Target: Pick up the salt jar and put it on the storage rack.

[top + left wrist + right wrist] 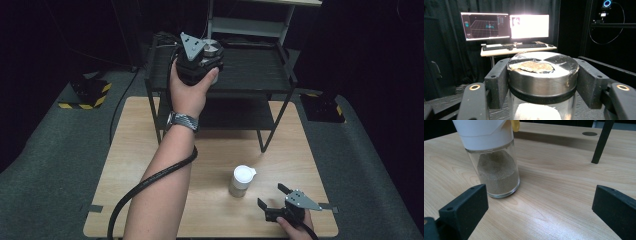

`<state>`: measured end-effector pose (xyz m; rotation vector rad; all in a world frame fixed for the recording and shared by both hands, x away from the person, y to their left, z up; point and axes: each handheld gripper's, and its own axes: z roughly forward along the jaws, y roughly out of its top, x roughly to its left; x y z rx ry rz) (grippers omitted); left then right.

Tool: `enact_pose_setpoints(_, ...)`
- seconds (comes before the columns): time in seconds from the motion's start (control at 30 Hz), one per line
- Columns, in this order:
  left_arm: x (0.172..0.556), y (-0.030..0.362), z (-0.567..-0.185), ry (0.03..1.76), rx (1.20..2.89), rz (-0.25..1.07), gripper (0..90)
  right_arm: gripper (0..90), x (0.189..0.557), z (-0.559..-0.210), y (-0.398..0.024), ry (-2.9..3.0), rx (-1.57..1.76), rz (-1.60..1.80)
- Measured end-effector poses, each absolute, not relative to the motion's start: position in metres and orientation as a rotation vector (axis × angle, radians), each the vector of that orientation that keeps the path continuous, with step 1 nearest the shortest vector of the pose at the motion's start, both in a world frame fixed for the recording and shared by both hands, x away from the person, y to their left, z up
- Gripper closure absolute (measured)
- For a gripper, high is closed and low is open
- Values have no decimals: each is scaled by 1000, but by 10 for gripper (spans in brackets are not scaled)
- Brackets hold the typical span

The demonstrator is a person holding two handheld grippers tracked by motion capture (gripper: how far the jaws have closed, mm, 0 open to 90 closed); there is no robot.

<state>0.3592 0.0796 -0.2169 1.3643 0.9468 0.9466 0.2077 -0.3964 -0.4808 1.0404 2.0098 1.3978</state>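
A glass jar with a shiny metal lid [534, 66] stands on the top deck of a black wire rack [255, 70]. My left gripper [543, 81] is shut on it, both pads pressing the lid's sides; in the high view the left gripper [202, 57] is at the rack's back left with the jar [212, 48] just beyond it. A small glass shaker with a white cap [242, 181], half full of tan powder, stands on the wooden table [150, 150]. My right gripper [272, 196] rests open just right of it; the shaker [496, 167] sits ahead of its left jaw, apart from my right gripper [539, 212].
The rack stands on thin black legs [601, 142] at the table's far half, with a lower deck under the top one. A desk with two lit monitors [506, 25] lies beyond the rack. Black cable [150, 180] trails from the left gripper along the forearm.
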Motion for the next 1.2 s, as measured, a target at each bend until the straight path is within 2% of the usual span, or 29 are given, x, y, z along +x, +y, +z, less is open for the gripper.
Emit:
enact_pose_setpoints(0.17,358,80,-217,942,1357,939,290,2,208,-481,-396,2012,1039,1397)
enact_pose_setpoints(0.5,351,87,-220,948,1323,922,41,2,208,-481,-396,2011,1038,1399)
enact_pose_setpoints(0.7,342,89,-225,919,1327,966,12,2,208,-480,-396,2016,1034,1396)
enact_pose_setpoints(1.2,314,113,-250,857,1311,926,4,2,209,-480,-397,2021,1031,1400)
